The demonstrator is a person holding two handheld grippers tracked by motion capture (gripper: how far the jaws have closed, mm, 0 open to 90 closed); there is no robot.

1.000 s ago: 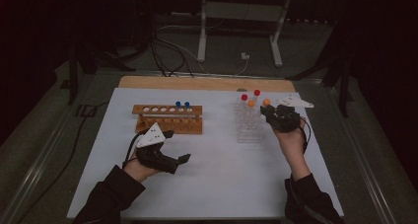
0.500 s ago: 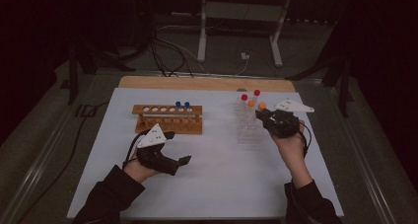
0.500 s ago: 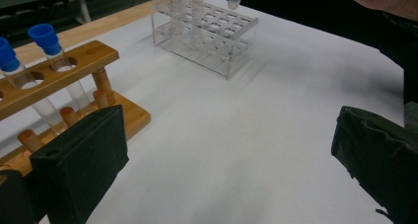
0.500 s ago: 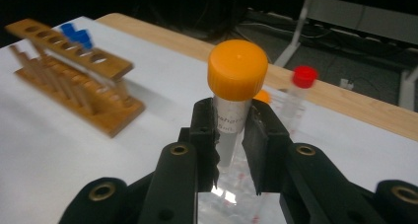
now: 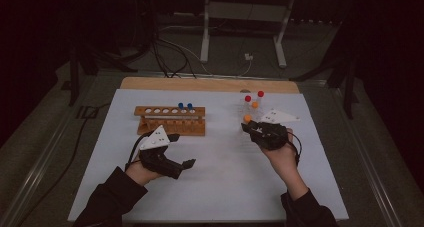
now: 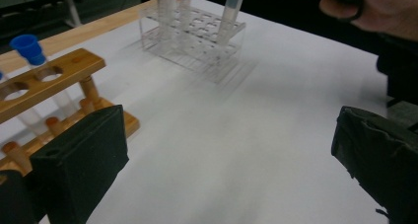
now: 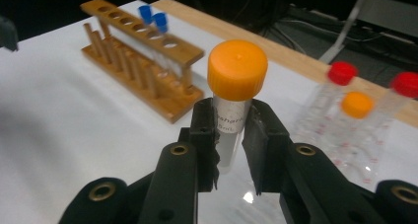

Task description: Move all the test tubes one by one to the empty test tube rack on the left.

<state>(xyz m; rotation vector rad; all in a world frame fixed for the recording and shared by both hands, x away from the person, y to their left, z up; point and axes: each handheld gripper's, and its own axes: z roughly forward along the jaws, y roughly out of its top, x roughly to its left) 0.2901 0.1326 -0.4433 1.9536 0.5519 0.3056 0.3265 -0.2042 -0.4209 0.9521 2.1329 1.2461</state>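
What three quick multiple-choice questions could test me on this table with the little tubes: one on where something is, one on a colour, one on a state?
1. Where do the blue-capped tubes stand?
A. wooden rack
B. clear rack
C. flat on the table

2. What colour is the cap of the tube in the right gripper?
A. red
B. orange
C. blue

3. How do the left gripper's jaws stand?
A. shut on a tube
B. shut on nothing
C. wide apart, nothing between

Key: 1 A, they rise from its holes; 2 B, the right gripper view shows it; 3 C, bare table shows between them.
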